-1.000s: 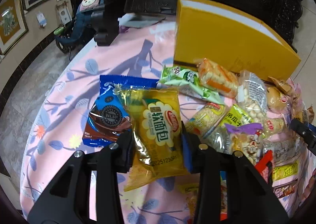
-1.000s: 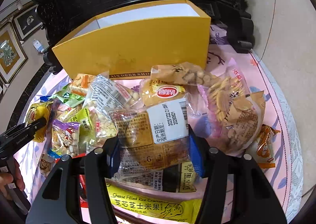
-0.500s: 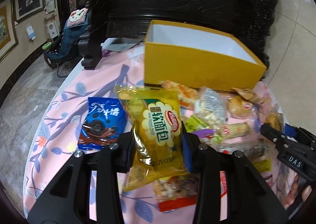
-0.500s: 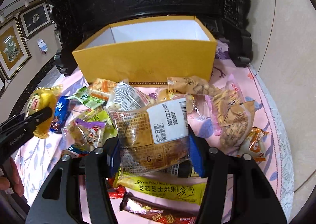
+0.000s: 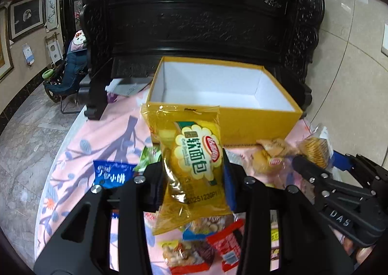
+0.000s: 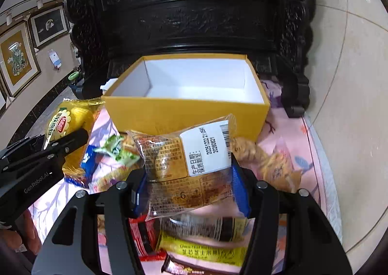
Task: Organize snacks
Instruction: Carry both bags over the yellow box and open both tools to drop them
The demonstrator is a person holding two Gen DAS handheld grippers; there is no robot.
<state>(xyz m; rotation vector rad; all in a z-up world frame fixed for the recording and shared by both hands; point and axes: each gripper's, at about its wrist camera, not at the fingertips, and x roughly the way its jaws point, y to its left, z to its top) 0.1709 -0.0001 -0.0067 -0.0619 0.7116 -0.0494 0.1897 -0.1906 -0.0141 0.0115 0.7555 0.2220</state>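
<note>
My left gripper (image 5: 194,178) pinches the yellow pack (image 5: 194,165), held up in front of the box (image 5: 242,127). My right gripper (image 6: 188,185) clamps the clear pack (image 6: 189,168) above the snack pile (image 6: 206,250), box open beyond.

Left tongs (image 5: 194,178), right tongs (image 6: 189,185): matte black plastic frames, silver screws, blue pads; white "DAS", "GenRobot.AI" lettering.
</note>
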